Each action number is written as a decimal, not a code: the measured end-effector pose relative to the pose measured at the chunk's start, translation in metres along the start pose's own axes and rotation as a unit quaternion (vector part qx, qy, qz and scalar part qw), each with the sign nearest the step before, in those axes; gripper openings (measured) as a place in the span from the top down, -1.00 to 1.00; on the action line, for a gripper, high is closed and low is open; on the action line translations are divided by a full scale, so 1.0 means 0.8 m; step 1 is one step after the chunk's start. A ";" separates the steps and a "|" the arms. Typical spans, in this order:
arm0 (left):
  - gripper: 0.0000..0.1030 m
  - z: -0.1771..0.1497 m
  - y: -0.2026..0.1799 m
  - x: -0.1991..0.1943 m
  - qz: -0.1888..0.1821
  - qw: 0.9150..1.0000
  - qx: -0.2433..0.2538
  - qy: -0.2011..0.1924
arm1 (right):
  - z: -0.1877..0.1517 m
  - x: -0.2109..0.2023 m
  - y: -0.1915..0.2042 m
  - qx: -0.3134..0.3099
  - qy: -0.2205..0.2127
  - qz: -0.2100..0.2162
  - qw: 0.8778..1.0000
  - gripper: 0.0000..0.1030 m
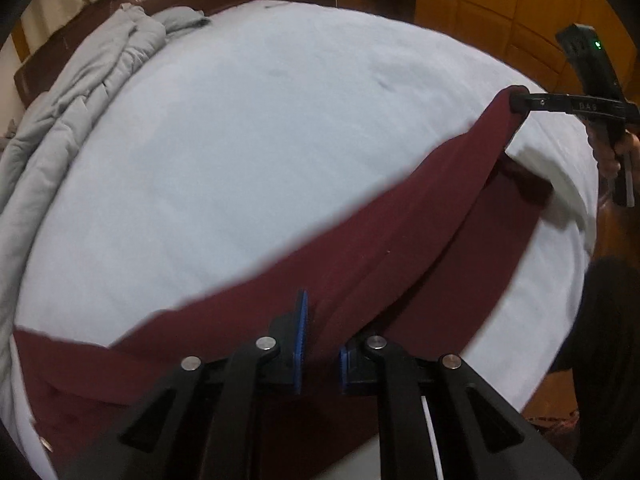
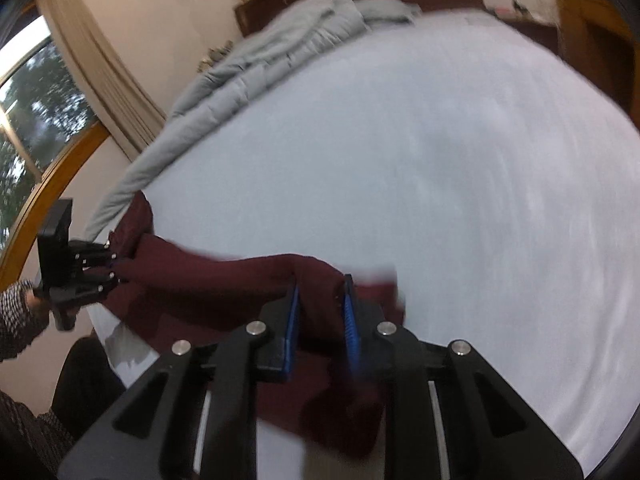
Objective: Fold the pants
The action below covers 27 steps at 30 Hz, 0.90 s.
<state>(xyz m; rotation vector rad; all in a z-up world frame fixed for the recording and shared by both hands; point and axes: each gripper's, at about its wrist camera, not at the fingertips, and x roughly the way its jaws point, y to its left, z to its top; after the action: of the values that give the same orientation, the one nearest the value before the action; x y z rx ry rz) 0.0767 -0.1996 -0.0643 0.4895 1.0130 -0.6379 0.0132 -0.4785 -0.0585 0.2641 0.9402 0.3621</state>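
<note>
While two grippers clamp, one pants stretched.

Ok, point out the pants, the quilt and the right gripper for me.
pants (image 1: 400,240): left wrist view, on the lifted maroon fold.
quilt (image 1: 92,92): left wrist view, on the bunched grey fabric.
right gripper (image 1: 516,102): left wrist view, fingertips pinching the pants' edge.

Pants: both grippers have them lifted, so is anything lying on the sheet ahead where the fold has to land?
Nothing visible does. The left gripper and right gripper each pinch the maroon pants, and the white sheet beyond is bare. The grey duvet is bunched along the far edge, apart from the pants.
</note>
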 end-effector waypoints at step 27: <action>0.72 -0.087 -0.043 0.045 0.026 0.998 -0.028 -0.048 | -0.064 -0.069 0.035 0.063 -0.060 -0.003 0.996 -0.19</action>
<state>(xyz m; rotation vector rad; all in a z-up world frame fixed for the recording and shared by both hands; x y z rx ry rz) 0.0240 -0.1886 -0.1303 0.4319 0.9223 -0.5798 -0.0637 -0.4724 -0.0358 0.3934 0.8468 0.2778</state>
